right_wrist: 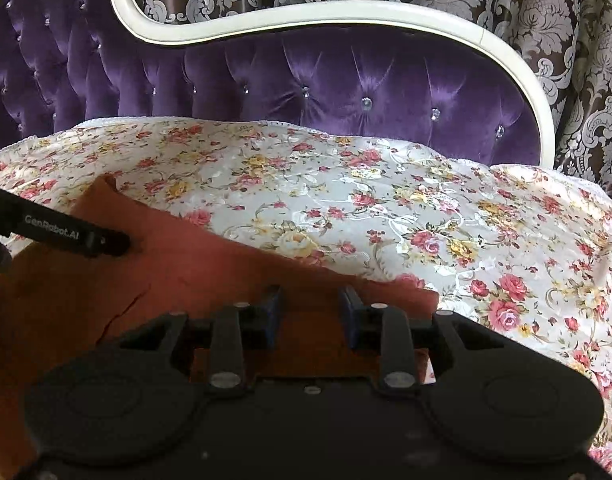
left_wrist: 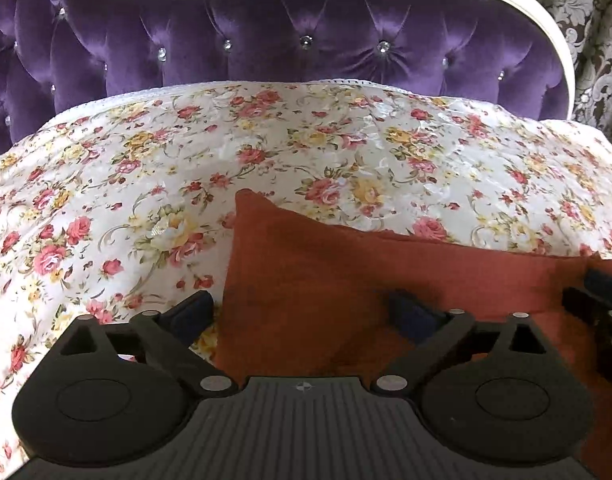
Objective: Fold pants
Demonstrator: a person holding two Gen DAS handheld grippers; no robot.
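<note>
The rust-red pants lie flat on the floral bedspread, their far edge running from a raised corner at the left down to the right. My left gripper is wide open low over the pants' left edge, one finger over the bedspread, one over the cloth. My right gripper is open, its blue pads low over the pants' right end near the far edge. The left gripper's finger shows at left in the right wrist view; the right gripper's body shows at right in the left wrist view.
A purple tufted headboard with a cream frame stands behind the bed. Patterned curtains hang behind it at the right. The bedspread stretches far and right of the pants.
</note>
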